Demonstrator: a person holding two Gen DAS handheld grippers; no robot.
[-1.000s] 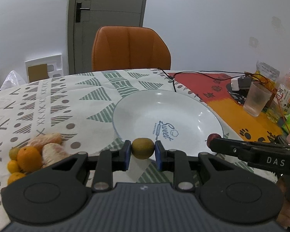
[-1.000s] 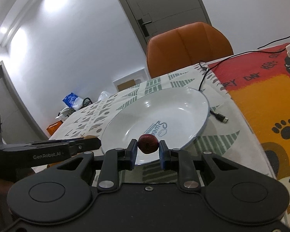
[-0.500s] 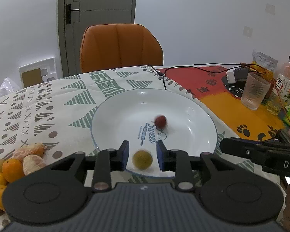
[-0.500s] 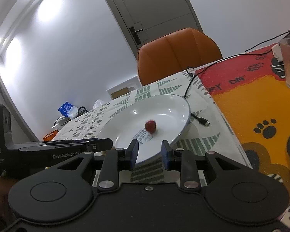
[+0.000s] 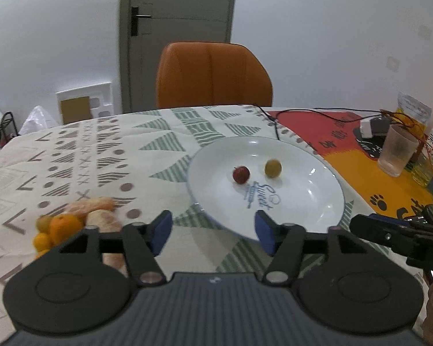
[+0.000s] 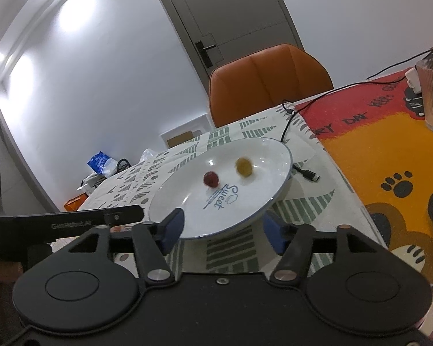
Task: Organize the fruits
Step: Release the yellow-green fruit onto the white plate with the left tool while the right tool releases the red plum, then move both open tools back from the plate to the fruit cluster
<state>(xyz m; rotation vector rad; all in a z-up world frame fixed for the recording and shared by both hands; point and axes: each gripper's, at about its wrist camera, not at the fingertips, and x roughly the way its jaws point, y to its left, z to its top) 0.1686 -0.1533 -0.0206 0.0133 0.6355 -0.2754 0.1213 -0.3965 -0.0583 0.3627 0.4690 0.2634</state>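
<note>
A white plate (image 5: 309, 210) sits on the patterned tablecloth; it also shows in the right wrist view (image 6: 277, 155). In it lie a small red fruit (image 5: 241, 174) (image 6: 210, 178) and a small green-yellow fruit (image 5: 273, 168) (image 6: 244, 166), apart from each other. My left gripper (image 5: 213, 235) is open and empty, just in front of the plate's near rim. My right gripper (image 6: 223, 230) is open and empty at the plate's near edge. A pile of oranges and peeled citrus (image 5: 72, 225) lies on the cloth at the left.
An orange chair (image 5: 213, 75) stands behind the table. A ribbed glass (image 5: 397, 154), bottles and a charger with black cables (image 5: 326, 115) sit at the right on a red and orange mat. A USB plug (image 6: 307, 174) lies right of the plate.
Both grippers let go of their fruits, which rolled into the plate. Both jaws opened wide and drew back from the plate.
</note>
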